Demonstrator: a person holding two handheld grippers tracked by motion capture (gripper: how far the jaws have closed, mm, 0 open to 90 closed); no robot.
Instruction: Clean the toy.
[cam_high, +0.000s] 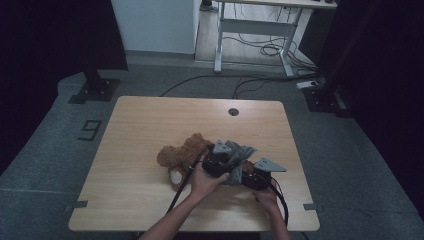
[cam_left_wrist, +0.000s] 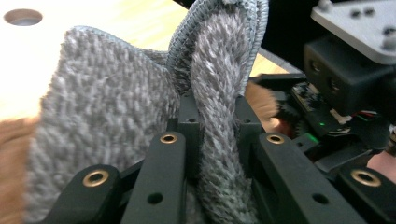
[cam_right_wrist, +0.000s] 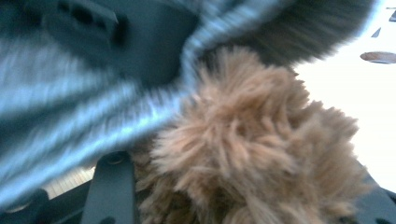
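Teddy bear (cam_high: 182, 156), brown and shaggy, lies on its side near the middle of the pale wooden surface (cam_high: 135, 125), a little toward your edge. Its long axis runs roughly left to right across the surface in the high view, with the rounded head end pointing left and the rest of the body running right, under your tools. A grey knitted garment (cam_high: 239, 159) sits bunched over the bear's right end, between your two hands. Your left tongs (cam_left_wrist: 219, 140) are clamped on a fold of this grey cloth, which stands upright between the jaws in the left gripper view. Your right tongs (cam_right_wrist: 233, 186) sit just beside them on the right, pressed into the brown fur, which fills the gap between the jaws in the right gripper view; they appear clamped on the bear. That view is blurred. A small round hole (cam_high: 233, 111) sits near the surface's far edge.
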